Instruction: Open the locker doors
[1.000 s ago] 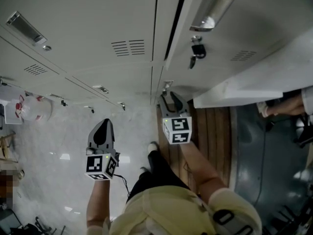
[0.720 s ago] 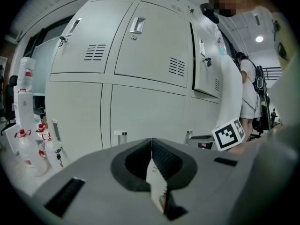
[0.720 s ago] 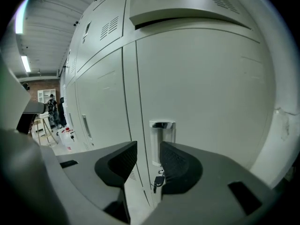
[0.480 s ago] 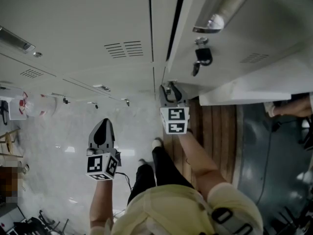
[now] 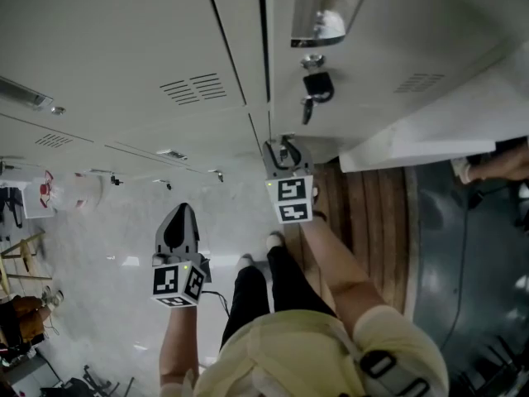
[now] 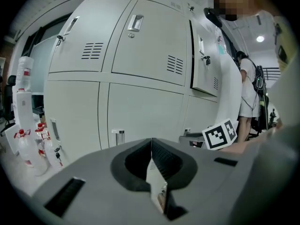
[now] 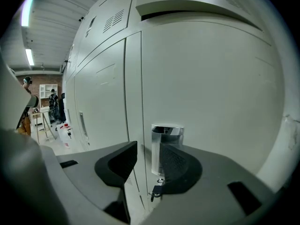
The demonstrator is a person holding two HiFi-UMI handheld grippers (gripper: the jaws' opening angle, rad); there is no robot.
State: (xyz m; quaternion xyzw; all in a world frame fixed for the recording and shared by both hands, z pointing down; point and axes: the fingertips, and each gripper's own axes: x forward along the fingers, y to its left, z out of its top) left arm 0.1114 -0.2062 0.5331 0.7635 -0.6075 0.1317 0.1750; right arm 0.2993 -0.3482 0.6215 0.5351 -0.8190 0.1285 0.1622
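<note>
You're holding 2 claws: left gripper (image 5: 181,213), right gripper (image 5: 283,151). Btwn the right claw's jaws there's 1 chrome handle (image 7: 166,142), w/ 1 key (image 7: 156,190) hanging just below. Higher up from that claw: 1 upper handle (image 5: 321,11) and 1 black key fob (image 5: 316,85). 2 doors are off their frames — 1 ajar door (image 5: 372,48) above it, 1 wide-open door (image 5: 430,143) to its right. Ahead of the left claw: 3 vent grilles (image 6: 93,50), plus 1 person (image 6: 246,88) off to its right.
</note>
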